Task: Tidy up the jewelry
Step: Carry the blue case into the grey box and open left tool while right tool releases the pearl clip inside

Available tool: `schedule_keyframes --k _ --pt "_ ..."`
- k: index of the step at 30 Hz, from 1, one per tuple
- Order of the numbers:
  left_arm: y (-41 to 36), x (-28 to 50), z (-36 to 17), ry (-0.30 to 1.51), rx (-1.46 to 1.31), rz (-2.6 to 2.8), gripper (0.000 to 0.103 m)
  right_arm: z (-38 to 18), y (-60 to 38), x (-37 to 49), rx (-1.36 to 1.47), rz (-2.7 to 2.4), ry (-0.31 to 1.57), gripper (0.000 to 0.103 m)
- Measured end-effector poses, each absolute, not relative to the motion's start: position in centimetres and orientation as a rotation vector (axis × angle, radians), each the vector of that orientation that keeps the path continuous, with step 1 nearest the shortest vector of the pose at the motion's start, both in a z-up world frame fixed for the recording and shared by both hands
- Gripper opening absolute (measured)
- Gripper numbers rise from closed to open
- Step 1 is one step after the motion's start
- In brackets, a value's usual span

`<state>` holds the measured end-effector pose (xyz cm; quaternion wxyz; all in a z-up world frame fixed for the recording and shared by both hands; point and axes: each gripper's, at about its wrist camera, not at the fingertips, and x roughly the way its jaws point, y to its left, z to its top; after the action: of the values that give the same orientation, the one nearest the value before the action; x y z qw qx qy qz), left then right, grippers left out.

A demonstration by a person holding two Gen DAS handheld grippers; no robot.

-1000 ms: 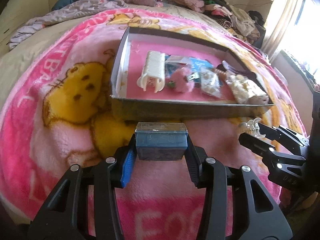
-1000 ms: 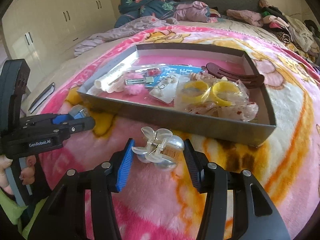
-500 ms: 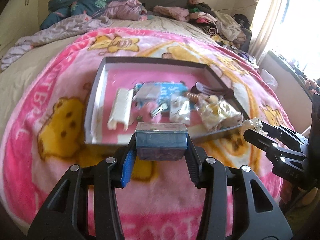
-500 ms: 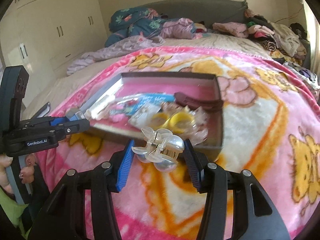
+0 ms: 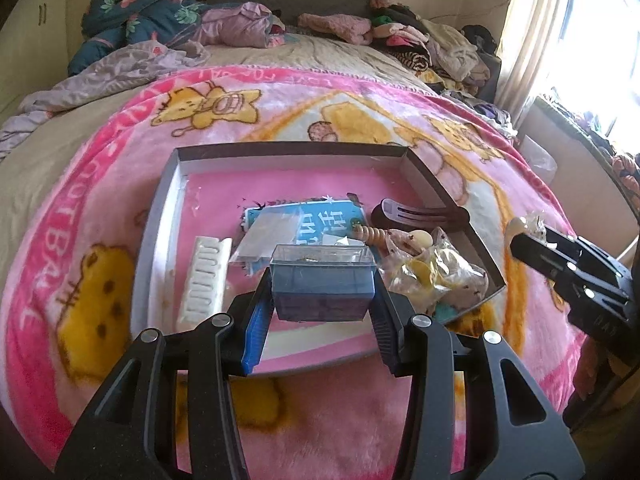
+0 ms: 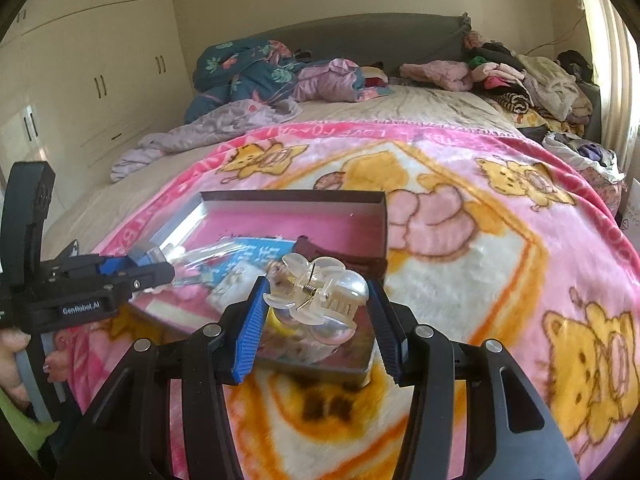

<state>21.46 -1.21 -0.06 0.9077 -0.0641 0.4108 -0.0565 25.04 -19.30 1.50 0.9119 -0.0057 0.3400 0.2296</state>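
Observation:
My left gripper (image 5: 322, 308) is shut on a small clear-lidded blue box (image 5: 322, 284), held above the near part of a shallow grey tray (image 5: 280, 150) with a pink floor. My right gripper (image 6: 316, 318) is shut on a clear pearly hair claw clip (image 6: 320, 300), held over the tray's near right corner (image 6: 384, 216). Inside the tray lie a white comb clip (image 5: 204, 280), a blue card (image 5: 316, 220), a brown hair clip (image 5: 416, 216) and bagged yellow pieces (image 5: 436, 276). The right gripper (image 5: 516, 240) shows at the right edge of the left wrist view.
The tray rests on a pink cartoon blanket (image 6: 500, 240) spread over a bed. Crumpled bedding (image 5: 160, 28) and piled clothes (image 5: 440, 48) lie at the far end. Wardrobe doors (image 6: 80, 80) stand on the left, a bright window (image 5: 592, 32) on the right. A hand (image 6: 12, 356) holds the left gripper's handle.
Both grippers have risen and moved forward over the tray, each still holding its item. The tray now sits lower and further under the fingers in both views.

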Motion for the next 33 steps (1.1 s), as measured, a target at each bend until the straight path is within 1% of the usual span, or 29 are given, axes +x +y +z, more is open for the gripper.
schedule_keyframes --k 21,33 --pt "-2.5 23.4 -2.7 0.898 -0.111 -0.136 0.037 -2.1 -17.4 30.9 -0.03 0.449 0.784 0.048" --pt "-2.7 23.7 -3.9 0.924 -0.108 -0.149 0.036 -3.2 -17.0 30.6 -0.032 0.46 0.845 0.048"
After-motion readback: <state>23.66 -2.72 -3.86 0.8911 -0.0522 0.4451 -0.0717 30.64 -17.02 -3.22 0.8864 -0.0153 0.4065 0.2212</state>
